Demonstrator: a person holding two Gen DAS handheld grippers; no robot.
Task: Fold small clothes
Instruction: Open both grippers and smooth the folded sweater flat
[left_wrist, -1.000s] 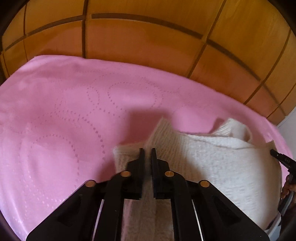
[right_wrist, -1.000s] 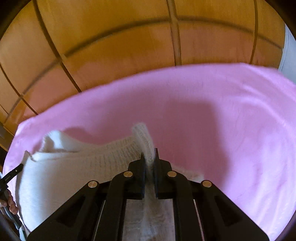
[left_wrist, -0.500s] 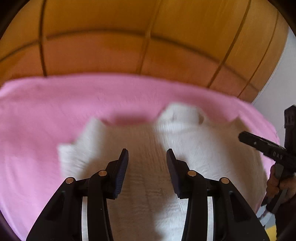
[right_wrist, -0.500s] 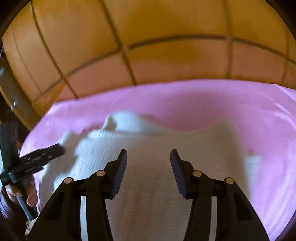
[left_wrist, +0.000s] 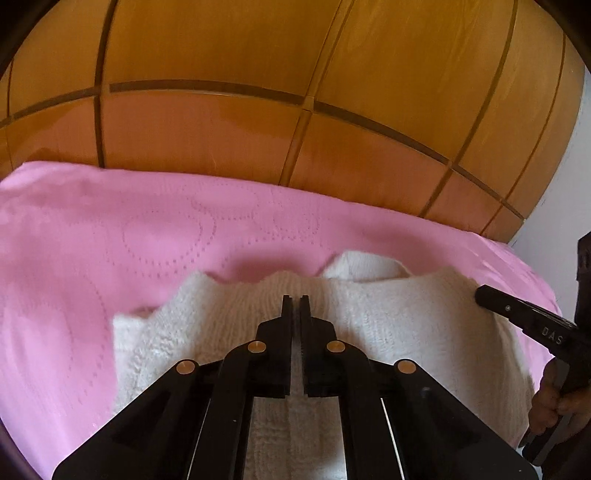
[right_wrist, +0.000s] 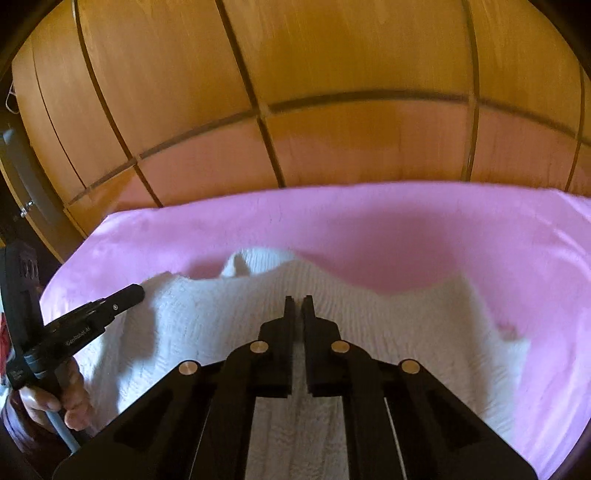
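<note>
White knit garment (left_wrist: 388, 325) lies roughly folded on pink sheet (left_wrist: 110, 240); left gripper (left_wrist: 294, 301) and right gripper (right_wrist: 298, 301) narrow, gripping nothing; tidying likely remains.

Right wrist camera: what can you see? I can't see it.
The right gripper is shut, empty, above a white knitted garment lying on a pink bedspread. The left gripper pokes in from the left; wooden panels stand behind.

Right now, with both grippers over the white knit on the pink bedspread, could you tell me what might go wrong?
1. The left gripper and right gripper are shut with no cloth visibly pinched; lifting now may leave the white knit behind.
2. Its far edge is wavy, and one end pokes out; another fold could come out uneven.
</note>
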